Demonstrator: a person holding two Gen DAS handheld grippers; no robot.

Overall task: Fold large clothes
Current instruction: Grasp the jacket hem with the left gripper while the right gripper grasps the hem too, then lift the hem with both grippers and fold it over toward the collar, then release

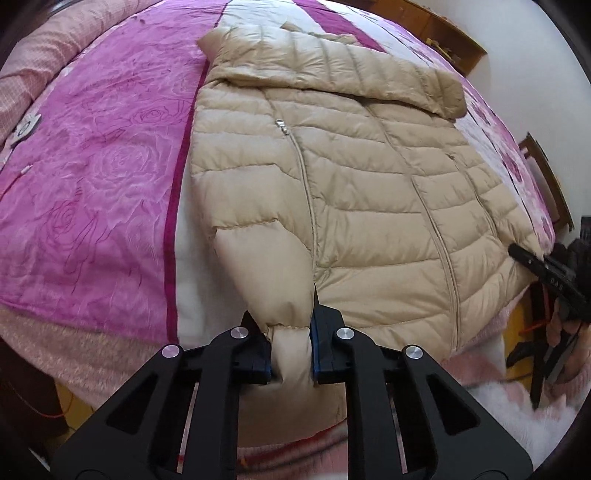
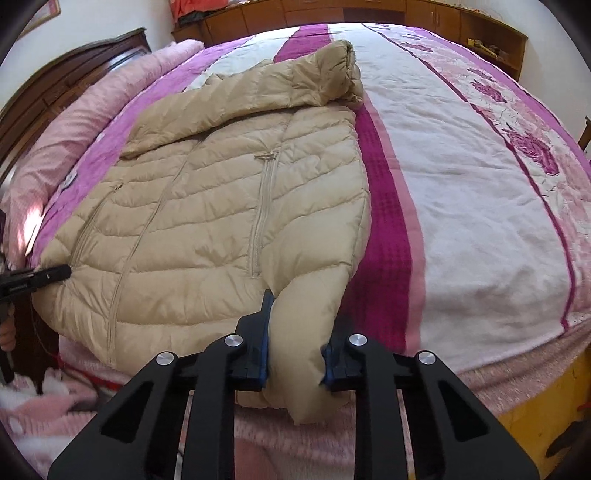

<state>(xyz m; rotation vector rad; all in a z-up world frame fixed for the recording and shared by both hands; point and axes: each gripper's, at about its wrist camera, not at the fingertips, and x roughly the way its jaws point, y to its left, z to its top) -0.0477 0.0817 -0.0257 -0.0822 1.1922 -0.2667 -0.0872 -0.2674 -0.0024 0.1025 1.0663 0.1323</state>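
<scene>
A: Where does the jacket lie?
B: The beige puffer jacket [image 1: 332, 177] lies front up on the bed's pink and white bedspread [image 1: 92, 177], its hem reaching the near edge, the hood [image 2: 325, 74] flopped at the far end and the centre zip [image 1: 436, 229] closed.

A: And the left gripper?
B: The left gripper [image 1: 291, 354] is pinched in tight on the cuff of one sleeve [image 1: 273, 266], fabric bunched between its blue pads, at the near edge of the bed.

A: The right one?
B: The right gripper [image 2: 295, 363] has the other sleeve [image 2: 314, 306] clamped between its fingers, a wider gap filled by puffy fabric. That sleeve hangs past the bed's edge.

A: Anything around it?
B: A dark wooden headboard [image 2: 66, 81] stands at one end, with a pink quilt [image 2: 92, 110] rolled along it, and wooden cabinets [image 2: 424, 14] line the far wall
</scene>
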